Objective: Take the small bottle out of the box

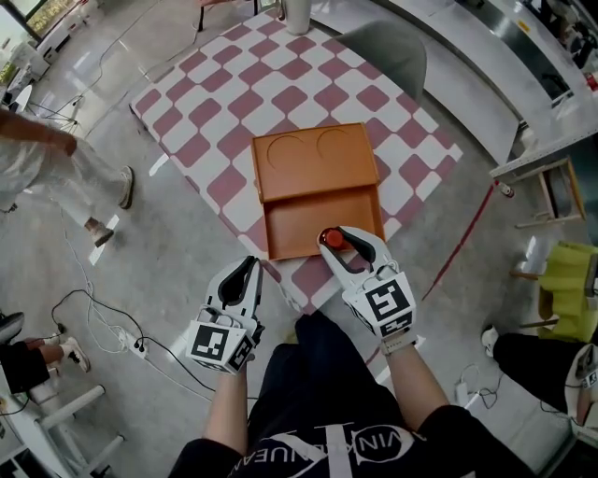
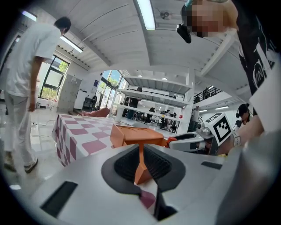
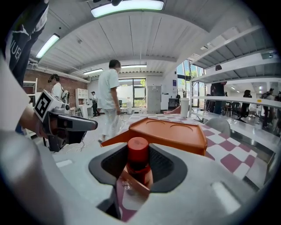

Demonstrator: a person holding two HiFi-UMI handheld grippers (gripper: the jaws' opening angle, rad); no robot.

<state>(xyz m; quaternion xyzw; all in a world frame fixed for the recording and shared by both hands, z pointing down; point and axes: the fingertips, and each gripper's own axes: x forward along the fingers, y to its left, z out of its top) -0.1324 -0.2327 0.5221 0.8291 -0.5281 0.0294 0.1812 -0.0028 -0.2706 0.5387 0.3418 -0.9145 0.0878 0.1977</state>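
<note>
An orange box (image 1: 308,224) lies open on the checked table, its lid (image 1: 313,159) folded back on the far side. The small bottle (image 1: 330,239), dark with a red cap, stands in the tray's near right corner. My right gripper (image 1: 336,241) reaches around it, one jaw on each side; the bottle (image 3: 138,154) sits upright between the pads (image 3: 115,163) without a clear squeeze. The left gripper (image 1: 245,274) hovers off the table's near edge, left of the box, open and empty. Through its jaws (image 2: 141,165) I see the box corner (image 2: 136,134).
The pink-and-white checked table (image 1: 206,112) ends just in front of both grippers. A grey chair (image 1: 388,51) and a white cylinder (image 1: 297,14) stand at the far side. A person (image 1: 56,168) walks at the left, cables (image 1: 103,327) lie on the floor.
</note>
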